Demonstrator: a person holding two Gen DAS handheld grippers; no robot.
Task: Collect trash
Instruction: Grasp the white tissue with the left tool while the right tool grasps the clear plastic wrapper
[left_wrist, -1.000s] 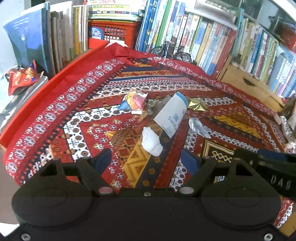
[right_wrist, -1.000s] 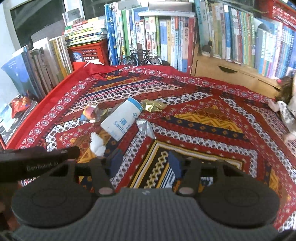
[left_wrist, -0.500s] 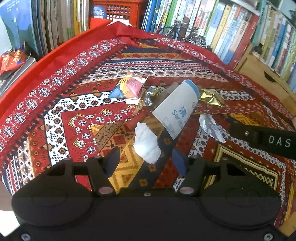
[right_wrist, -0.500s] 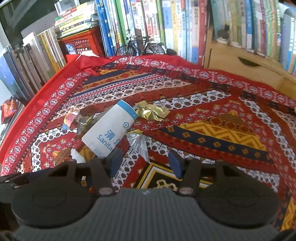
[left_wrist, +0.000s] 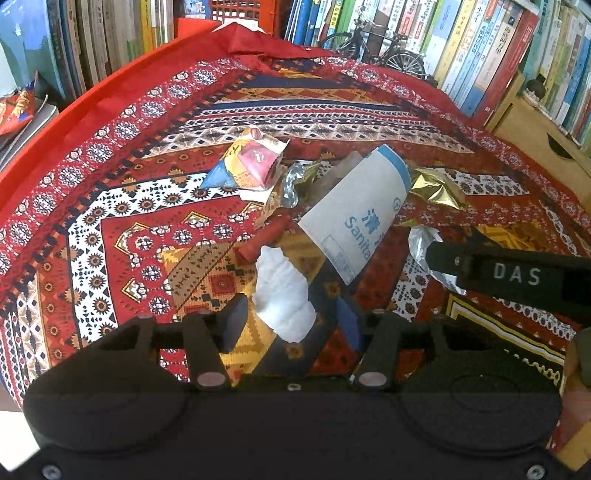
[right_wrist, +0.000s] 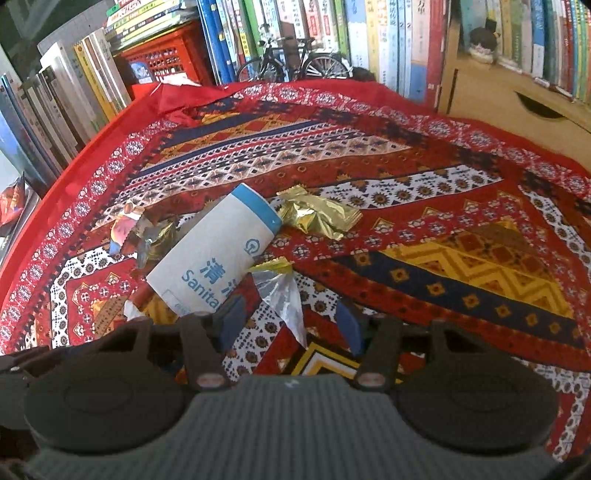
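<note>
On a red patterned woven cloth (left_wrist: 155, 206) ringed by bookshelves, the left gripper (left_wrist: 288, 317) was closing around a crumpled white tissue (left_wrist: 282, 291), not yet pinched, while the right gripper (right_wrist: 288, 317), half-open and empty, straddled a clear plastic wrapper (right_wrist: 282, 295) for pickup.

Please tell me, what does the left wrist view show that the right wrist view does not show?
Only the left wrist view shows the left gripper, its jaws closing around the crumpled white tissue, and the whole colourful snack wrapper.

Only the right wrist view shows the right gripper open over the clear plastic wrapper.

Both show the white sanitary bag, the gold foil wrapper, the patterned cloth and the toy bicycle.
</note>
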